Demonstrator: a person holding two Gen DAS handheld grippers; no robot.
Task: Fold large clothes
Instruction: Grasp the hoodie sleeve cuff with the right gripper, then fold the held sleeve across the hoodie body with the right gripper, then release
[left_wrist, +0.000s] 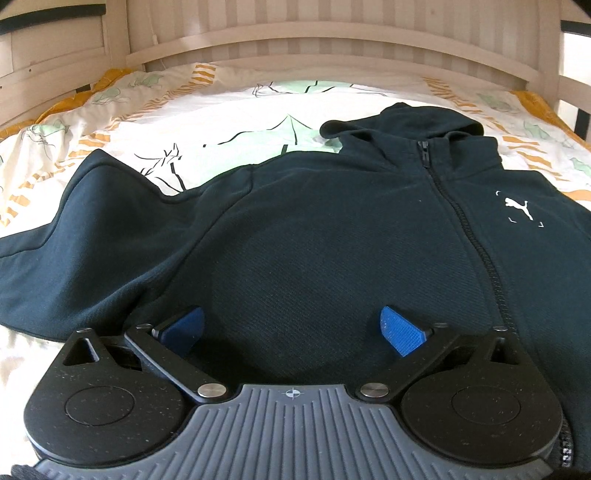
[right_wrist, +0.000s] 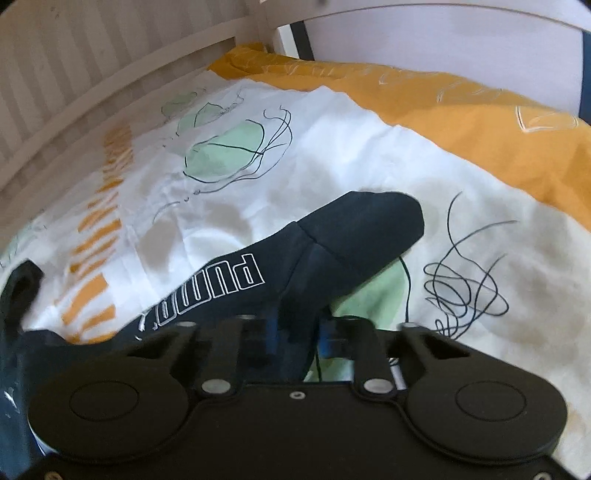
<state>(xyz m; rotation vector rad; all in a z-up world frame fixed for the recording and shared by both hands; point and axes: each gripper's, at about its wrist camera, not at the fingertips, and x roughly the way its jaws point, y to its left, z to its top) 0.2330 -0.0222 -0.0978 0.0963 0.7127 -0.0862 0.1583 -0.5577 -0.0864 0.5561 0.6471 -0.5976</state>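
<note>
A dark navy zip hoodie (left_wrist: 332, 229) lies front up on the bed, hood towards the headboard, with a white logo on its chest. One sleeve spreads out to the left. My left gripper (left_wrist: 291, 328) is open just above the hoodie's body, blue pads wide apart, holding nothing. In the right wrist view my right gripper (right_wrist: 295, 332) is shut on the hoodie's other sleeve (right_wrist: 332, 251), which bears outlined white lettering. The cuff end points away over the bedding.
The bed is covered by a white duvet (left_wrist: 207, 110) with green, orange and black line patterns and an orange edge (right_wrist: 498, 122). A slatted wooden headboard (left_wrist: 332, 48) stands behind. A dark object (right_wrist: 22, 284) shows at the left edge.
</note>
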